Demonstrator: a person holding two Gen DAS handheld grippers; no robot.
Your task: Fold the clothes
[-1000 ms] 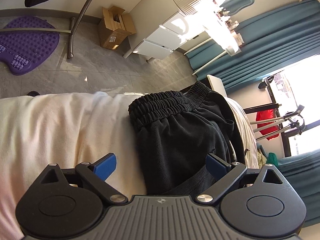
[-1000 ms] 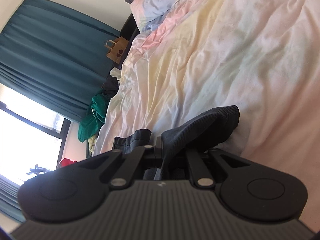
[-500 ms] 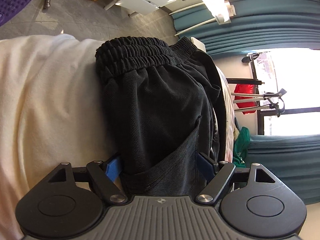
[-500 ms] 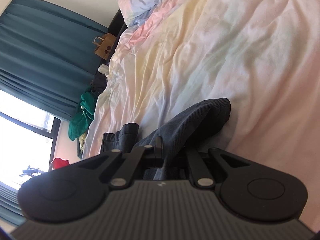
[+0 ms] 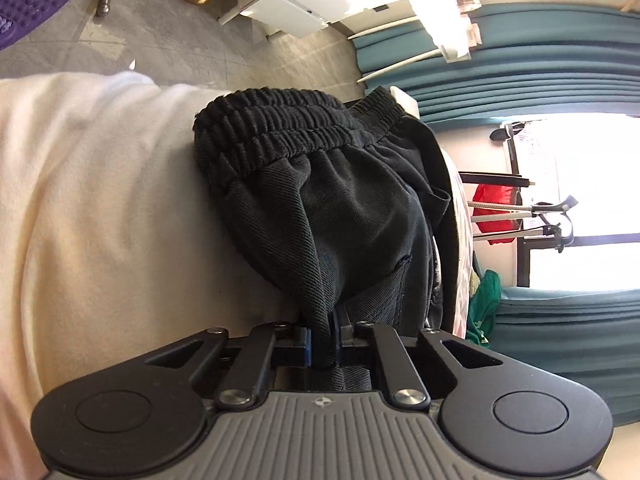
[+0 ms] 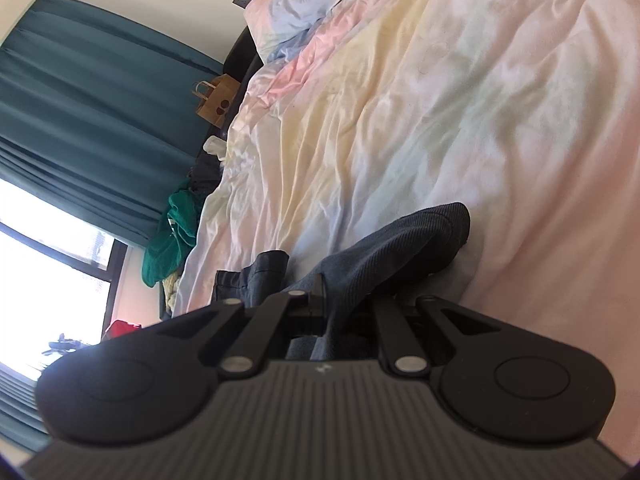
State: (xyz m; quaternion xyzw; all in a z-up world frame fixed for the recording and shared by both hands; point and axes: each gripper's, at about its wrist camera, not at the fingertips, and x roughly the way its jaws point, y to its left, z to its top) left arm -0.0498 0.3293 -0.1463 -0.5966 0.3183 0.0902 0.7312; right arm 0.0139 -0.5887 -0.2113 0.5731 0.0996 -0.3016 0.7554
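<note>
On the bed (image 6: 500, 92) lay the black shorts (image 5: 360, 208), waistband (image 5: 280, 124) toward the far edge. Your left gripper (image 5: 323, 344) was clamped on a bunched fold of them, and your right gripper (image 6: 332, 312) was pinched shut on another corner. The cloth looked soft, light and limp — it would sag and slide, so hems and seams were probably your surest holds.

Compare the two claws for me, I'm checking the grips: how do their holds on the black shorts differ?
The left claw pinches a bunched fold below the elastic waistband; the right claw pinches a flatter edge away from it. The left claw's blue pads show; the right claw's pads are hidden. Both are shut on the black shorts, over the bed sheet.
</note>
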